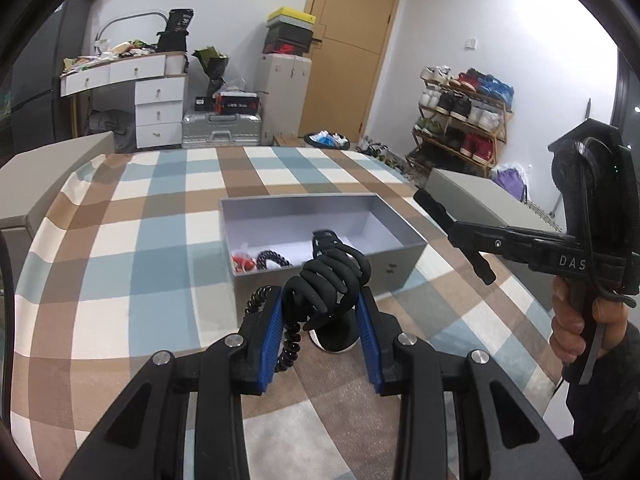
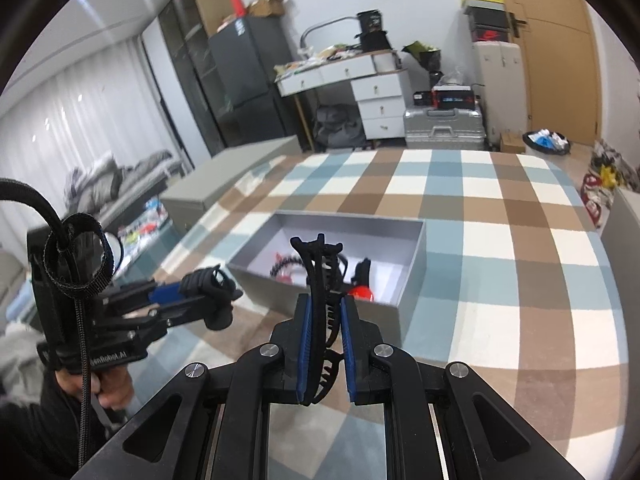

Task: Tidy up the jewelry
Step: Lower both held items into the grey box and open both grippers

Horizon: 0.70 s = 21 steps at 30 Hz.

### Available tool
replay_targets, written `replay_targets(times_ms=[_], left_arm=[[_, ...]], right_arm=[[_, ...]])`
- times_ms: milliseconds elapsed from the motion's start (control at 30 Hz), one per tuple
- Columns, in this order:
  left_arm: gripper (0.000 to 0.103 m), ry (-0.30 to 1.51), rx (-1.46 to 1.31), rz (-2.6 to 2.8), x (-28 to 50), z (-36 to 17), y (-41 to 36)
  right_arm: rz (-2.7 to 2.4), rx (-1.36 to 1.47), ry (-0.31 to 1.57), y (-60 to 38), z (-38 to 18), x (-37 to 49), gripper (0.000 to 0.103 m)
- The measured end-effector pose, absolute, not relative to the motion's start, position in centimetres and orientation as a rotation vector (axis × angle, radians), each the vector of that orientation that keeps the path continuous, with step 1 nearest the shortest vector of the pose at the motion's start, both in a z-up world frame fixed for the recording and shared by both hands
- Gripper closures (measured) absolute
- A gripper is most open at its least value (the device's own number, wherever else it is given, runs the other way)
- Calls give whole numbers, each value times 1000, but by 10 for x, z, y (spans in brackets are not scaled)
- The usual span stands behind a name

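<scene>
My left gripper (image 1: 322,300) is shut on a black claw hair clip (image 1: 334,280), held above the checked tablecloth just in front of the open grey box (image 1: 400,264). A black coiled hair tie (image 1: 292,340) hangs by its left finger. My right gripper (image 2: 324,300) is shut on a slim black toothed hair clip (image 2: 320,276), held near the box's front wall (image 2: 280,292). Inside the box lie a red item (image 1: 245,263), a black beaded bracelet (image 1: 272,258) and other black pieces. The right gripper also shows at the right of the left wrist view (image 1: 460,232).
The checked cloth (image 2: 500,240) covers the table. Grey upholstered blocks (image 1: 44,184) flank it on both sides. A black round base with a white edge (image 1: 336,336) sits under the left gripper. Behind are drawers, a suitcase, a shoe rack and a door.
</scene>
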State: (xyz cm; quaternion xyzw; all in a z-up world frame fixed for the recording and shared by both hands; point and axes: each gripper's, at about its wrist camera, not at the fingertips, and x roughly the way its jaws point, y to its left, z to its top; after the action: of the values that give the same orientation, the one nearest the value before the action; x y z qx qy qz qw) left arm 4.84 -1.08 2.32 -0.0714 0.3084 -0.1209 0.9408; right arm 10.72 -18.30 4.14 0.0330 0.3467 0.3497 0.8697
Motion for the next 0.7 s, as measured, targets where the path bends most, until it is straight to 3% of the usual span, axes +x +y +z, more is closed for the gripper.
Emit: replay_targets(times_ms=[700], left_arm=[[73,600,-158,-141,80,33,-1]], right_arm=[[677,267,666,-184,44,159,90]])
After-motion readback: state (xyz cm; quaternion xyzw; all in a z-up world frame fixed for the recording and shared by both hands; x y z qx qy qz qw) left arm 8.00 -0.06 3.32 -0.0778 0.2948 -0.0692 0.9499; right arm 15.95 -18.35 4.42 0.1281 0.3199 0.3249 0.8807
